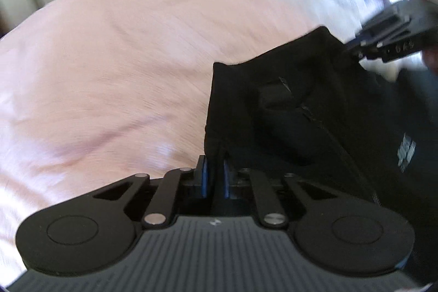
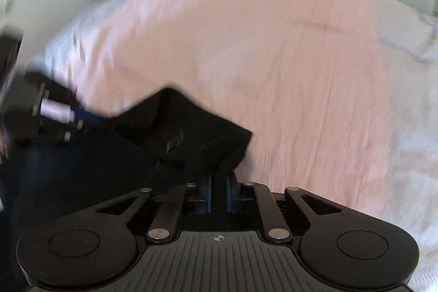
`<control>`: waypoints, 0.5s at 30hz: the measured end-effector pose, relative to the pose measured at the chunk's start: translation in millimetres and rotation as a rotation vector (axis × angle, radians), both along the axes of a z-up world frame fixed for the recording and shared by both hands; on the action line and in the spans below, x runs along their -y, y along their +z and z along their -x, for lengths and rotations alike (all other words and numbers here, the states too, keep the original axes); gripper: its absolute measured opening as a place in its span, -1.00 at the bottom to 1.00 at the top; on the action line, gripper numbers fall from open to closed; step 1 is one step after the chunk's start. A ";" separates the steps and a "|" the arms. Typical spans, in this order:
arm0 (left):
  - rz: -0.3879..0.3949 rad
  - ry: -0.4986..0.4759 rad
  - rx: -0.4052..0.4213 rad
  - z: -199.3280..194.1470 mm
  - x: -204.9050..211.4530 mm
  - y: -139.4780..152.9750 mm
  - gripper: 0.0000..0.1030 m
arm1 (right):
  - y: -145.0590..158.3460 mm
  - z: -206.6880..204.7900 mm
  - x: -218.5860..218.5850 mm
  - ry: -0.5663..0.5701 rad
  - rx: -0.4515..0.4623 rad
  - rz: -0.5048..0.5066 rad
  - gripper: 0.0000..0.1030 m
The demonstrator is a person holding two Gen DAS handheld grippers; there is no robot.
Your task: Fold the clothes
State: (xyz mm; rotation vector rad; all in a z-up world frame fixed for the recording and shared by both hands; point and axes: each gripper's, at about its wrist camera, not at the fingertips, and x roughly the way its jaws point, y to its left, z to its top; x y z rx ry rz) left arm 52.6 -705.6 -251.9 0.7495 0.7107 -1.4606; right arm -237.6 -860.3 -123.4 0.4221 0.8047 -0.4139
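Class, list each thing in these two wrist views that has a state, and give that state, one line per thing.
Left gripper: jaws shut on the black garment's edge.
Right gripper: jaws shut on the same garment's edge.
Black garment: bunched and creased, pinched at two spots, not yet folded flat.
Pink sheet: spread over the bed, lightly wrinkled.

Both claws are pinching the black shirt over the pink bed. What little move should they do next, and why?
Probably lift and draw the two claws apart a little to pull the cloth flat. The left claw and the right claw each pinch a bunch of the black garment, which sags and creases between them above the pink bedcover. A fold goes neater once the cloth hangs smooth.
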 end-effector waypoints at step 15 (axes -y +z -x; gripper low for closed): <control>-0.031 0.158 -0.042 -28.8 -23.6 -17.6 -0.55 | 7.6 10.3 -17.6 -0.150 0.043 0.103 0.15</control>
